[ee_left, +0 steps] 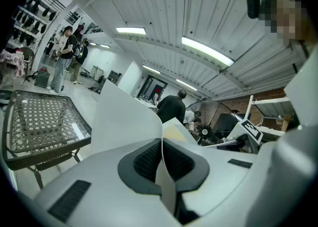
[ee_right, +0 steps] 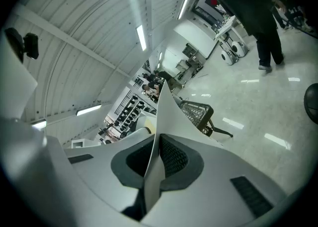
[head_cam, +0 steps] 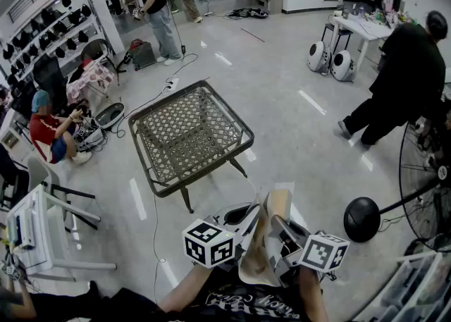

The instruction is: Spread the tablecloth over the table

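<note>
A square metal table (head_cam: 189, 132) with an open lattice top stands bare on the grey floor ahead of me. The cream tablecloth (head_cam: 263, 244) is bunched and folded close to my body, held between both grippers. My left gripper (head_cam: 244, 216) is shut on one edge of it, and the sheet rises from the pinched pads (ee_left: 149, 160). My right gripper (head_cam: 283, 227) is shut on another edge (ee_right: 166, 109), a short way to the right. The table (ee_left: 40, 120) shows at the left of the left gripper view, and the table (ee_right: 198, 113) is small and distant in the right gripper view.
A person in black (head_cam: 407, 77) walks at the right. A fan's round black base (head_cam: 362, 219) and cage (head_cam: 425, 185) stand at the right, near me. A white frame (head_cam: 44, 223) is at the left. A seated person (head_cam: 49, 132) and cables (head_cam: 158, 95) lie beyond the table's left.
</note>
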Demonstrator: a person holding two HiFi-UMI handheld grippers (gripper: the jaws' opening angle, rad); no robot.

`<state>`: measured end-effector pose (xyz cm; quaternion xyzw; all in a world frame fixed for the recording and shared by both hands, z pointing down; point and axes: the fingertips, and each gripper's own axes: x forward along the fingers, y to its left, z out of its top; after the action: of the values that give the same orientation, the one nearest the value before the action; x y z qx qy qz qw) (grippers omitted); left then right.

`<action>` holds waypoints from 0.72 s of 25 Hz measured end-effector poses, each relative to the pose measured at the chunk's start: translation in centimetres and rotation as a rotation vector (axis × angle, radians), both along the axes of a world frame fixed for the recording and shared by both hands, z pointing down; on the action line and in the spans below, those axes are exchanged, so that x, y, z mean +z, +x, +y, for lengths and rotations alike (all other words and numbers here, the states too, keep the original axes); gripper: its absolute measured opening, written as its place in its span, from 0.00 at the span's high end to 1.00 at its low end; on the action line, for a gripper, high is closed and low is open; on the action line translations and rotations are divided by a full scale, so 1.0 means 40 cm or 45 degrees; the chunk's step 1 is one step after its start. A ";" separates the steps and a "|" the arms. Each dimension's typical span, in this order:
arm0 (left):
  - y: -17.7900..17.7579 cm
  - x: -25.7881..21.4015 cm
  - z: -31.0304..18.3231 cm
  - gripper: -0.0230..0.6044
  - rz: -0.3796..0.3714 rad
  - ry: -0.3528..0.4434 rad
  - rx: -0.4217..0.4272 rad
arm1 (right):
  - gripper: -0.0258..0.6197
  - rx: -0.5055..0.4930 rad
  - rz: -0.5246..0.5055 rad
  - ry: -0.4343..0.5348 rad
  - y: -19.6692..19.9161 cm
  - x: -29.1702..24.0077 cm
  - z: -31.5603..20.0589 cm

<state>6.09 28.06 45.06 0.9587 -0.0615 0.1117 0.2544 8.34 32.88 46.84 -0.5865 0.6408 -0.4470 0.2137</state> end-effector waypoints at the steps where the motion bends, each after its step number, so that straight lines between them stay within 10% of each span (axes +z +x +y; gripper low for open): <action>1: -0.007 0.001 -0.012 0.93 0.000 -0.001 0.000 | 0.93 0.000 0.008 -0.016 -0.009 -0.003 -0.011; 18: -0.038 0.037 -0.205 0.93 0.008 -0.019 0.103 | 0.93 0.161 0.031 -0.046 -0.014 0.015 -0.196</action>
<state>4.59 19.87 46.54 0.9588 -0.0211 0.1194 0.2571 7.79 25.02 47.43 -0.6349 0.5969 -0.4369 0.2232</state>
